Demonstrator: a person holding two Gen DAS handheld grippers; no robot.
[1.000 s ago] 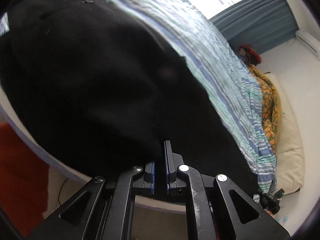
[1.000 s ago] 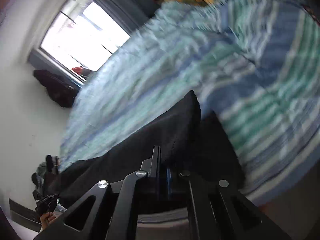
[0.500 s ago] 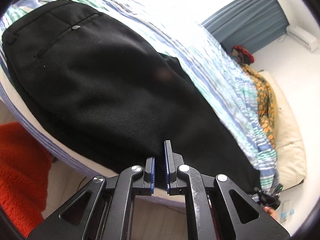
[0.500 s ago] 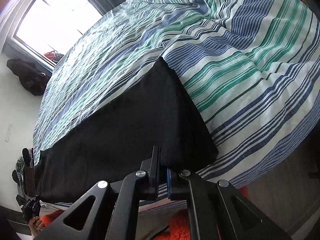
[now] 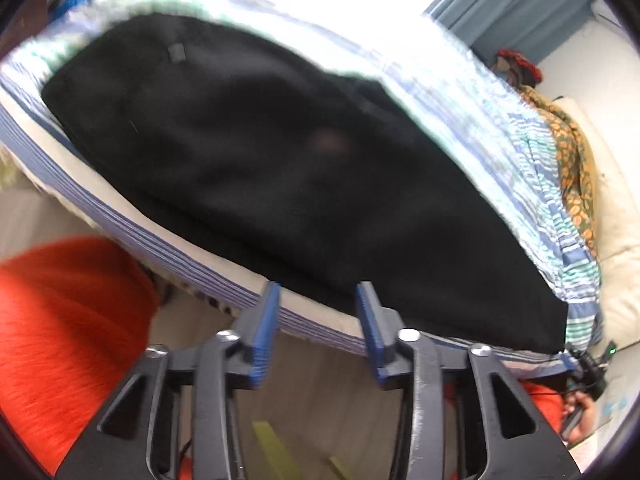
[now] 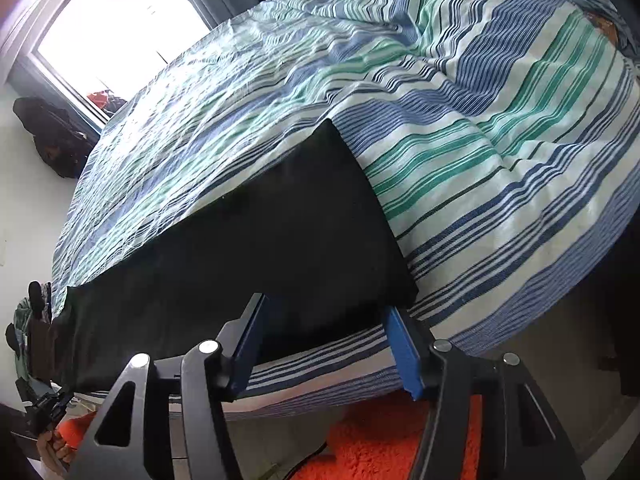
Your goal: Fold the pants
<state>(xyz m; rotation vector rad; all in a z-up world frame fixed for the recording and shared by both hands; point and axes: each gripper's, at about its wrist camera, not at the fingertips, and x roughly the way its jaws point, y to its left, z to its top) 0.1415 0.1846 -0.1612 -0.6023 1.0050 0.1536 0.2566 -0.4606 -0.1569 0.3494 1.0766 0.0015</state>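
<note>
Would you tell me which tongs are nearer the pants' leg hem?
Right tongs, open at the hem corner of the black pants. Left tongs, open, sit mid-length along the near edge.

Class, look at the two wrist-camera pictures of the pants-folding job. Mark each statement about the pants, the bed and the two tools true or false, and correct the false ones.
1. The black fabric pants lie on the blue, green and white striped bedsheet. True.
2. The left tool is clamped on the pants. False: its blue pads stand apart, with nothing between them.
3. The right tool is open. True.
4. The fluffy rug on the floor beside the bed is grey. False: it is orange-red.
5. The pants hang off the bed onto the floor. False: they lie flat on the sheet, near the bed's edge.
</note>
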